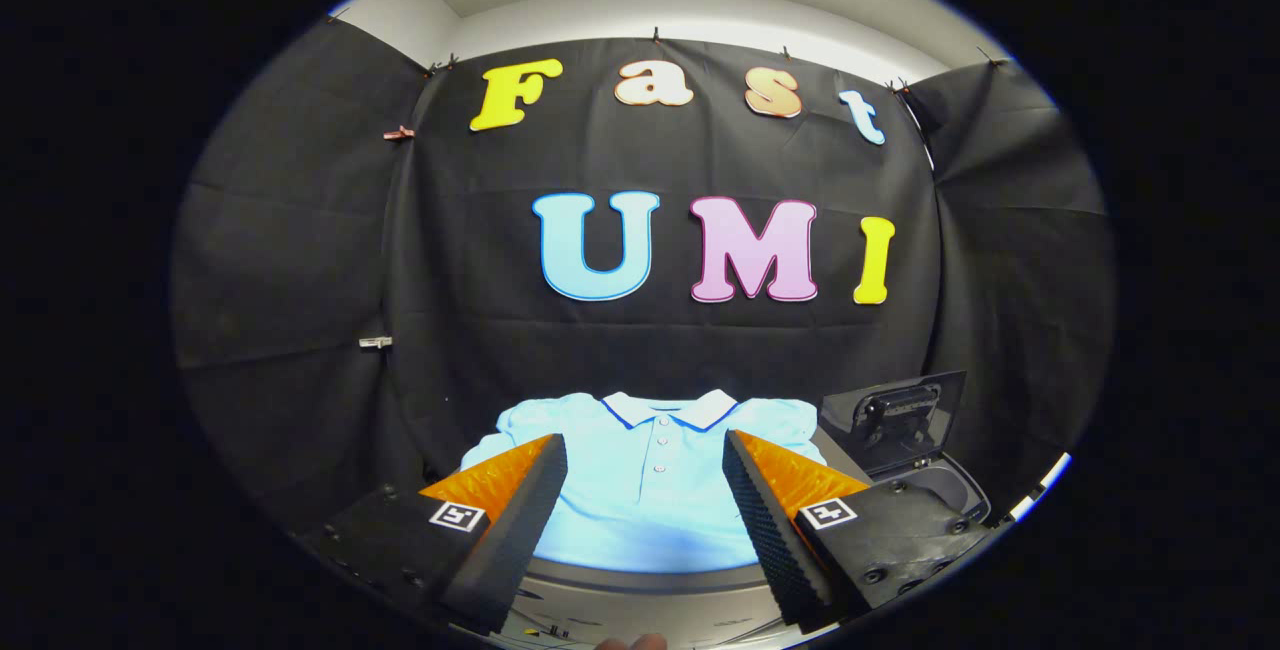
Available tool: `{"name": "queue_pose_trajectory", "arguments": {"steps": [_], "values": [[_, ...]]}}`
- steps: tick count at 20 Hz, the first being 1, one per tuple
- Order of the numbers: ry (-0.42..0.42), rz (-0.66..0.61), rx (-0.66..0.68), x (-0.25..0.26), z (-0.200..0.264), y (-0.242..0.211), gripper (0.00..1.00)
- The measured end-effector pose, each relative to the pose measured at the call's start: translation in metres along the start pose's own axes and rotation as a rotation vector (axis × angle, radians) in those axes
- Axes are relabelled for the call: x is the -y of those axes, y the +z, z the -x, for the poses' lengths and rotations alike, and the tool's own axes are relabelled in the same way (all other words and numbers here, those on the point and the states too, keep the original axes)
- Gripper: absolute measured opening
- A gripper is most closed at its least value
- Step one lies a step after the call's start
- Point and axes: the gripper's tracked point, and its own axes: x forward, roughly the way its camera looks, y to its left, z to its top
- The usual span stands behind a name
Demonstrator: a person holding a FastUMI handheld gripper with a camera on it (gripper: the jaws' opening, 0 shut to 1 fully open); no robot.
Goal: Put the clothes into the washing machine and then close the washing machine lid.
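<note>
**Shirt untouched, tub only partly seen: watch your first grab**

Your gripper (645, 490) is spread wide and holds nothing. The shirt (650, 475) lies flat beyond the fingers, collar away from you, spread on a pale surface (640, 585).

Landmark: the shirt. To its right, close beside its sleeve, the washing machine lid (895, 415) stands raised, and below the lid a curved piece of the washing machine opening (945, 490) shows.

What could go wrong, as a judgement:
- The shirt lies flat and smooth, so you may pinch only the top layer, or close on nothing if you come in too shallow.
- Grabbed at one point, the shirt will hang long; a sleeve or hem may drape over the opening's rim and stop the lid from closing.
- The raised lid sits close to the shirt's right sleeve; a wide swing could knock it.

Hard to make out: the right finger covers most of the opening, so you cannot judge its depth or contents. The shirt's near hem and its sleeves are partly hidden behind the fingers.
</note>
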Motion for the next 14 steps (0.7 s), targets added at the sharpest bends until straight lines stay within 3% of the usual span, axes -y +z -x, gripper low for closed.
{"name": "queue_pose_trajectory", "arguments": {"steps": [7,14], "values": [[-0.045,-0.027,-0.235,0.016,-0.076,-0.027,0.98],[-0.084,-0.018,-0.483,0.028,-0.123,-0.062,0.99]]}}
